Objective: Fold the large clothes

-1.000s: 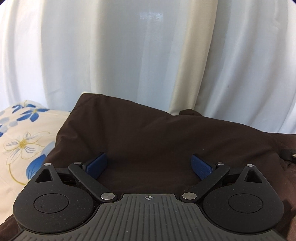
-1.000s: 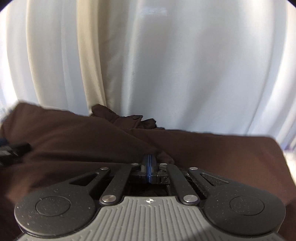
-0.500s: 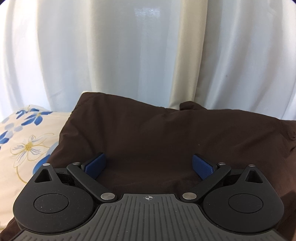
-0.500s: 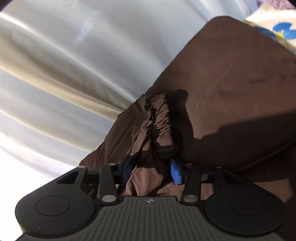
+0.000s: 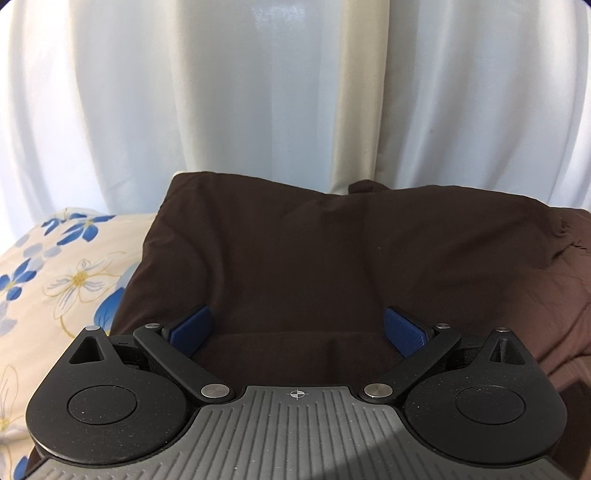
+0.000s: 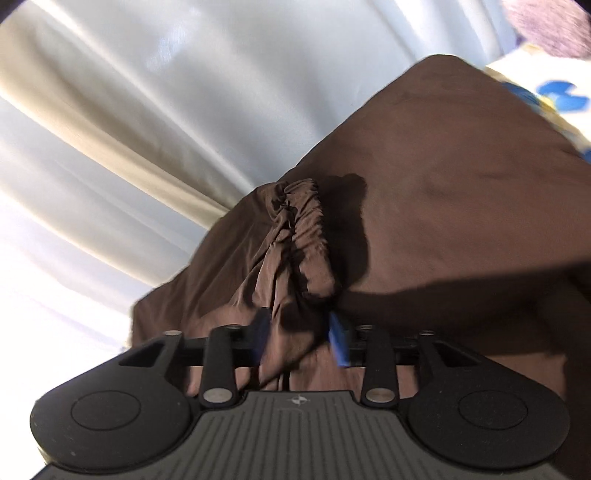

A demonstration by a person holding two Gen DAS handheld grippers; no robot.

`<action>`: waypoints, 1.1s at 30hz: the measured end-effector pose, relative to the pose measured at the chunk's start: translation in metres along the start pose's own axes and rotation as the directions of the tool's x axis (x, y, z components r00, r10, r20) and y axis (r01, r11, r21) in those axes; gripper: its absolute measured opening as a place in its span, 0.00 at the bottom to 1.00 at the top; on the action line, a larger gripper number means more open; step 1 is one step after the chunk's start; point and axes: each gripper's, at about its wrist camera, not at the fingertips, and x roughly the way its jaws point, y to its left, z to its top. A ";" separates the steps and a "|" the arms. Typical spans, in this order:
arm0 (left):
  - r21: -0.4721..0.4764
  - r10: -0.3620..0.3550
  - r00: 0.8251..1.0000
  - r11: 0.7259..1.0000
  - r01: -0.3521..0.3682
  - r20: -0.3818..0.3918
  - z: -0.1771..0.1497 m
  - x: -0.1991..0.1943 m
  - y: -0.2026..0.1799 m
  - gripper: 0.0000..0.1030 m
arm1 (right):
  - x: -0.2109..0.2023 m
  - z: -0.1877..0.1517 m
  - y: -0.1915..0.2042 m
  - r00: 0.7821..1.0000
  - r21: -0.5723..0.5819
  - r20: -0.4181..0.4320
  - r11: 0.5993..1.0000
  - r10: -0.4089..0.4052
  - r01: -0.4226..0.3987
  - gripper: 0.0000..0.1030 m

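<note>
A large dark brown garment [image 5: 332,251] lies spread flat on the bed, filling the lower half of the left wrist view. My left gripper [image 5: 297,317] hovers just over its near part, jaws wide open, nothing between the blue pads [image 5: 192,326]. In the right wrist view the same brown garment [image 6: 443,177] appears tilted, with a gathered, elasticated bunch of it [image 6: 306,229] rising in front. My right gripper [image 6: 299,330] is rolled to one side and its jaws are opening. A loose fold of that bunch still sits between the pads.
White and cream curtains [image 5: 258,92] hang close behind the bed and fill the far side of both views. A cream bedsheet with blue flowers [image 5: 66,266] shows left of the garment. Something fuzzy and purple [image 6: 554,29] sits at the top right corner of the right wrist view.
My right gripper went from shut to open and rolled hard, so its view now tilts. The bunched cloth stands free in front of it. The left gripper shifted slightly sideways, still open.
</note>
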 end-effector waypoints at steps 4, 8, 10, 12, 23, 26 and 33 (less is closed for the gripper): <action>0.018 -0.004 1.000 1.000 0.004 -0.001 -0.006 -0.010 -0.001 0.99 | -0.016 -0.011 -0.021 0.998 0.124 -0.027 0.991 0.049 -0.045 0.58; 0.043 0.008 1.000 0.999 -0.008 -0.005 -0.007 -0.013 -0.005 0.99 | 0.008 -0.005 -0.023 0.999 0.184 -0.034 0.982 0.037 -0.031 0.57; 0.047 0.007 1.000 0.999 -0.007 -0.006 -0.009 -0.015 -0.004 0.99 | 0.028 0.000 -0.017 1.000 0.176 -0.023 0.984 0.012 -0.008 0.44; 0.049 0.002 1.000 0.999 -0.002 -0.008 -0.009 -0.017 -0.003 0.99 | 0.038 0.003 -0.013 0.999 0.161 -0.031 0.986 -0.030 0.035 0.31; -0.044 -0.045 0.995 0.998 0.041 -0.090 -0.021 -0.102 0.032 0.99 | 0.014 -0.013 0.002 0.999 -0.079 0.002 0.996 -0.044 0.044 0.36; -0.081 -0.091 0.991 0.993 0.083 -0.095 -0.041 -0.156 0.055 0.99 | -0.050 -0.038 0.005 0.999 -0.241 0.027 0.970 0.029 -0.022 0.56; -0.147 0.015 0.967 0.988 -0.054 -0.255 -0.110 -0.230 0.120 0.99 | -0.197 -0.095 -0.038 0.982 -0.369 0.108 0.911 -0.155 0.184 0.59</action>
